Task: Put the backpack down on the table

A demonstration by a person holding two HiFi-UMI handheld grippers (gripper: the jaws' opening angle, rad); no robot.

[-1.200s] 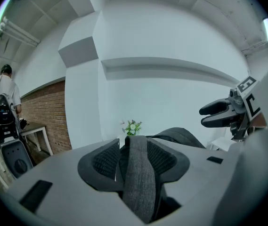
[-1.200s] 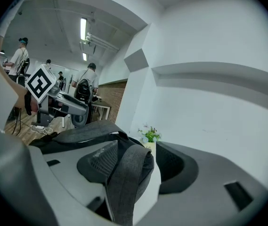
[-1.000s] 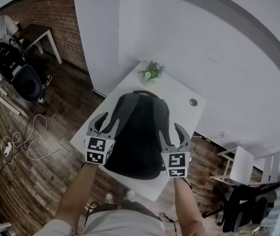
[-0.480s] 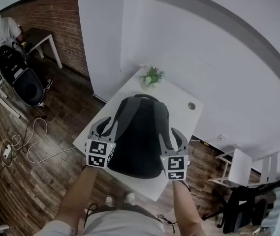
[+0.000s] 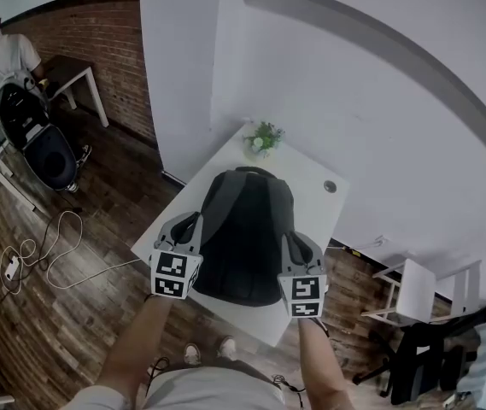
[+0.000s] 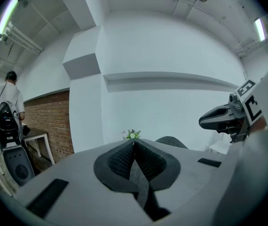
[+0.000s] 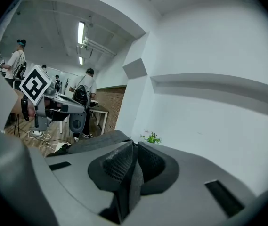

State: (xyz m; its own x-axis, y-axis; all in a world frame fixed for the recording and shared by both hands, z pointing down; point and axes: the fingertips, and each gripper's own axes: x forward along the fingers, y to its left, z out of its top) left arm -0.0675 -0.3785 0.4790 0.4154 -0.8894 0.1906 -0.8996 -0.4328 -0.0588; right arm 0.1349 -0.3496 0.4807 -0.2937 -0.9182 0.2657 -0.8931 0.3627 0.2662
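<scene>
A black backpack (image 5: 243, 229) lies flat on the white table (image 5: 315, 216), its top handle toward the wall. My left gripper (image 5: 187, 225) hovers at its left edge and my right gripper (image 5: 298, 244) at its right edge, both near the pack's close end. Both jaws have just been closing and now stand shut with nothing between them. In the left gripper view the pads (image 6: 124, 157) meet, and the pack's rounded top (image 6: 171, 141) shows beyond them. The right gripper view shows its pads (image 7: 117, 164) together, with the pack (image 7: 96, 142) to their left.
A small potted plant (image 5: 262, 137) stands at the table's far corner by the white wall, with a round cable hole (image 5: 330, 186) to its right. A white chair (image 5: 413, 289) stands at the right. Cables (image 5: 38, 246) lie on the wood floor. A person (image 5: 3, 58) stands far left.
Both grippers went from wide open to shut and drew back toward me, slightly upward. The backpack stayed flat on the table.
</scene>
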